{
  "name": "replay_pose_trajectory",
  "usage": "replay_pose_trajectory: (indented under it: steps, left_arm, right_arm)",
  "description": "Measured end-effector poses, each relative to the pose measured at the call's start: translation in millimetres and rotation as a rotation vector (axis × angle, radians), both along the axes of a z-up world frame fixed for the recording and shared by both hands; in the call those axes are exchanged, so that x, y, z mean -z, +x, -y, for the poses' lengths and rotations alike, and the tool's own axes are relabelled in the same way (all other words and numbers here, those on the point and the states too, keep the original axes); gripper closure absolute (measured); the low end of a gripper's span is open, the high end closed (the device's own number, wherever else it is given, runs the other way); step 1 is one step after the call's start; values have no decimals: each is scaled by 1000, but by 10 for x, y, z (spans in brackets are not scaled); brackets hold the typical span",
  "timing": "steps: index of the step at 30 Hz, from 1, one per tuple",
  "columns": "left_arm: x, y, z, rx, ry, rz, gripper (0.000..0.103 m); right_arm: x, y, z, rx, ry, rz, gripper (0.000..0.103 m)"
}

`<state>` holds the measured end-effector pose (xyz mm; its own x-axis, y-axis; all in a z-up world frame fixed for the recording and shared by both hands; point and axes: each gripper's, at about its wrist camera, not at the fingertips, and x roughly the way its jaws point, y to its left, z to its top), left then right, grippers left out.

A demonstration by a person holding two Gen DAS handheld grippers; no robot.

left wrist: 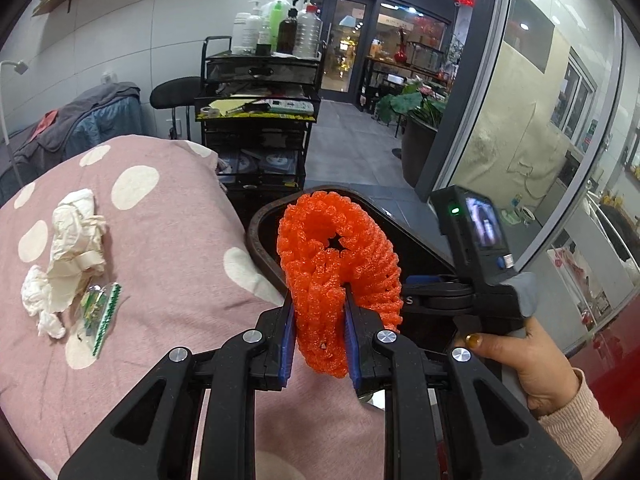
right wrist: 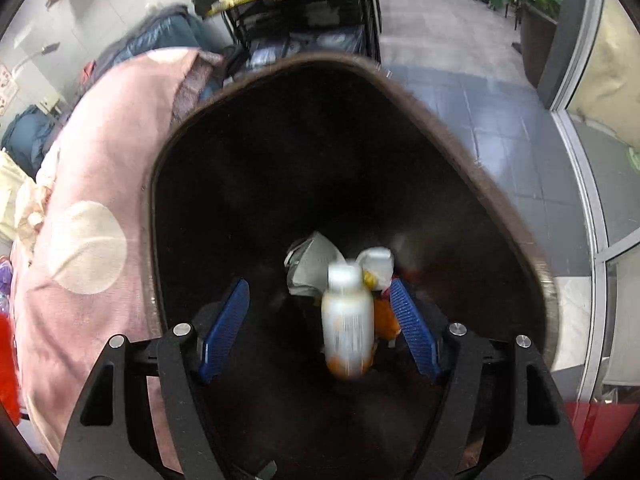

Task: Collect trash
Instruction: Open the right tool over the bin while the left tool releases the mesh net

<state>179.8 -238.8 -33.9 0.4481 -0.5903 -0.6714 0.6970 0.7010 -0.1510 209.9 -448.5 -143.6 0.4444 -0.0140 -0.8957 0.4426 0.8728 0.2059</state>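
Note:
My left gripper (left wrist: 318, 296) is shut on an orange foam fruit net (left wrist: 336, 256) and holds it upright over the near rim of a dark bin (left wrist: 256, 240). On the pink dotted blanket (left wrist: 168, 240) to the left lie crumpled white tissue (left wrist: 72, 248) and a small green wrapper (left wrist: 98, 312). My right gripper (right wrist: 319, 282) points down into the bin (right wrist: 440, 120) with its jaws wide apart. A blurred white bottle with an orange base (right wrist: 348, 316) is between the jaws, and neither pad presses on it. Grey paper (right wrist: 312, 264) and a white scrap (right wrist: 376, 260) lie on the bin's bottom.
A black trolley (left wrist: 260, 120) topped with bottles stands behind the blanket, a black stool (left wrist: 176, 92) beside it. Grey tiled floor (left wrist: 352, 152) runs to a potted plant (left wrist: 416, 112) and a glass wall (left wrist: 520, 120). A hand (left wrist: 532, 360) holds the right gripper's handle beside the bin.

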Motion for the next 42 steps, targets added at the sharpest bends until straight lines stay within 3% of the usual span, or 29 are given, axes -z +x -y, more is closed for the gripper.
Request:
replay_pose_trajectory:
  steps: [4,12,19,30,31,34,35,38,42]
  left_arm:
    - [68,55,157,28,14,-41,83]
    - [152,73,556,91,74,-65,83]
    - [268,89,865,123,120,-87,83]
    - [479,127,1120,150,225,-83,79]
    - [492,128,1126,150,232,-82,73]
    - [499,114,1114,145,242,-60,35]
    - [485,89,1093,142,240,-41,29]
    - [443,30,1061,146,237,-11,19]
    - [334,-42,965,134,209,23,15]
  right_arm:
    - [-166,-207,28,58,-68,57,21]
    - [-491,-663,182,177,-202,137,19]
    - [-721,-975,483,294,-206,208,19]
    - [-812,-1140,615,332,-206,240,17]
    - [-817,-1148,617,332,-207,241,15]
    - [-830,-1157,623,337,-206,250,14]
    - [-834,-1169,628,340,-204,253,14]
    - [-849,-1161,637,347,-202,259,13]
    - [-867,-1168,628,352,-192,276,12]
